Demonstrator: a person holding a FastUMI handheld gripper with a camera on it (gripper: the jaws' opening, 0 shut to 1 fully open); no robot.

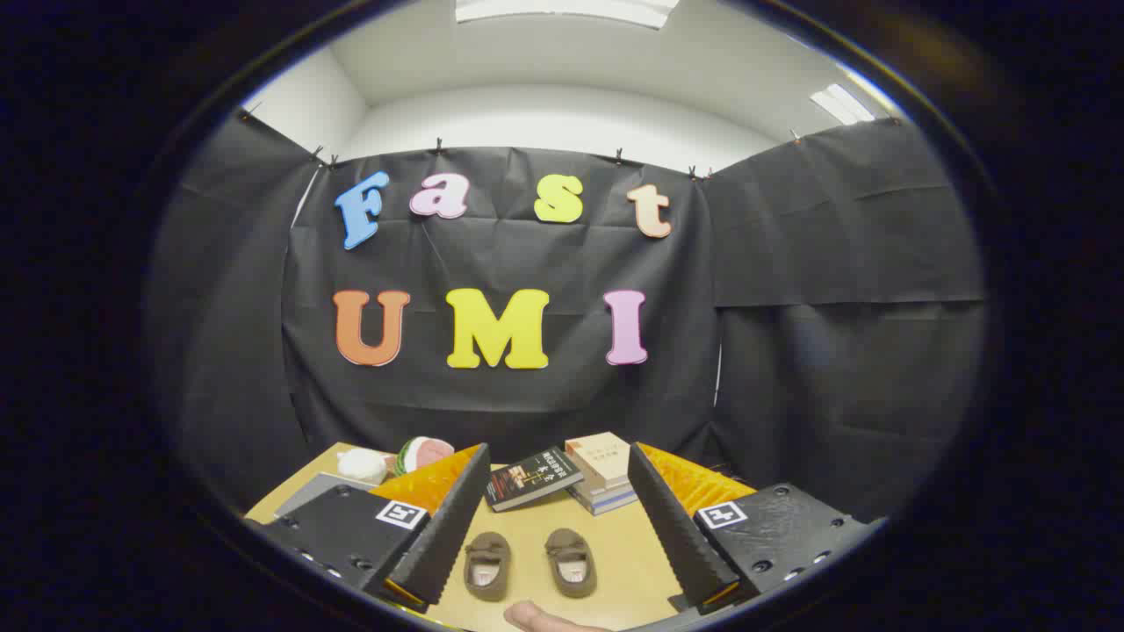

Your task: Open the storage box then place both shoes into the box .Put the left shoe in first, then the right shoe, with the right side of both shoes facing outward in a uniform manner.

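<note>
1. The table (632,562) carries everything; I hold my gripper (562,562) high above it so I can take in the layout before I start.
2. A stack of books (606,478) and a dark book (531,478) lie beyond the shoes, well clear of them.
3. The two brown shoes, left-hand shoe (487,566) and right-hand shoe (571,562), sit side by side between my spread fingers, toes pointing away from me.
4. My fingers stand wide apart, gripping nothing.
5. I cannot make out the storage box from here.
</note>
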